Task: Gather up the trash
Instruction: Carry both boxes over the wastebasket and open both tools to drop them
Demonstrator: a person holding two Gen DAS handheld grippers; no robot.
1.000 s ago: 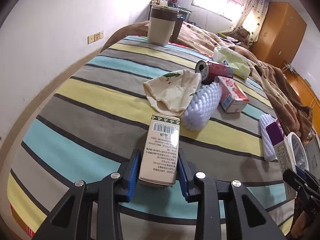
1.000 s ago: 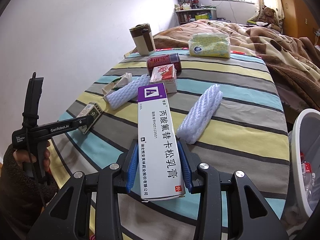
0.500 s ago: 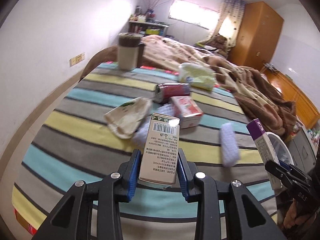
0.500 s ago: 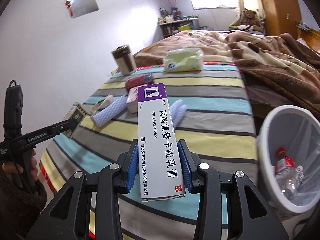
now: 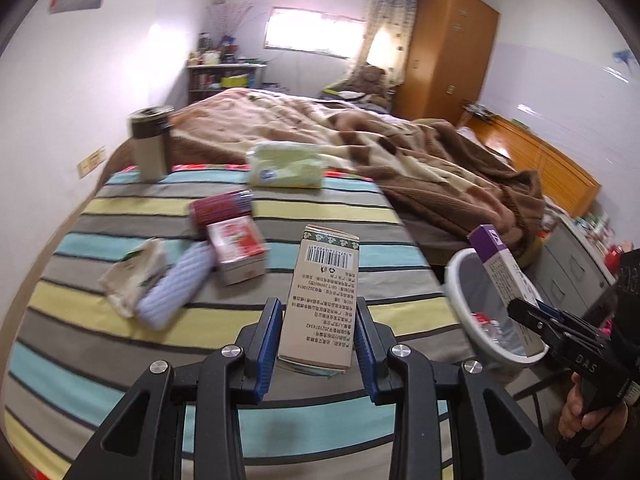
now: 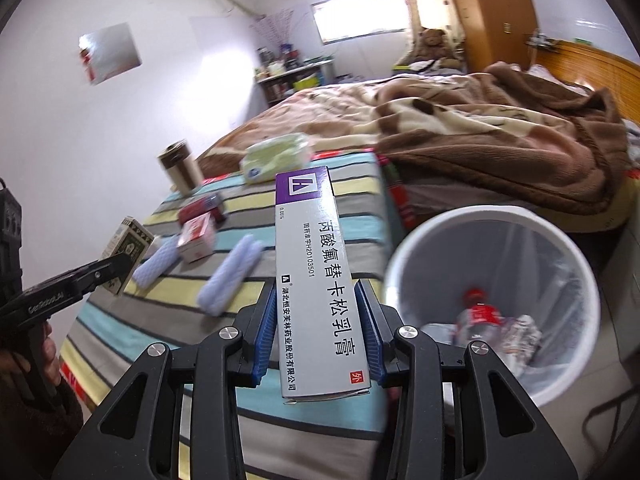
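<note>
My left gripper (image 5: pixel 317 332) is shut on a beige carton with a barcode (image 5: pixel 322 296), held above the striped bed cover. My right gripper (image 6: pixel 318 328) is shut on a long white and purple medicine box (image 6: pixel 318 276), held beside the white trash bin (image 6: pixel 404 256). The bin holds a plastic bottle (image 6: pixel 478 314) and crumpled wrappers. In the left wrist view the right gripper (image 5: pixel 528 314) holds the box (image 5: pixel 500 268) over the bin's rim (image 5: pixel 454 272). The left gripper (image 6: pixel 116 266) with its carton (image 6: pixel 128 248) shows at the left of the right wrist view.
On the striped cover (image 5: pixel 120 208) lie a red can (image 5: pixel 220 208), a red and white carton (image 5: pixel 238 254), a blue foam sleeve (image 5: pixel 176 284), a crumpled bag (image 5: pixel 134 272), a tissue pack (image 5: pixel 286 164) and a tall cup (image 5: pixel 150 142). Another foam sleeve (image 6: pixel 232 274) lies nearer the bin. A brown blanket (image 5: pixel 420 160) covers the bed beyond.
Both grippers have lifted and swung right toward the bin, each still holding its box. The bin now fills more of the right wrist view.
</note>
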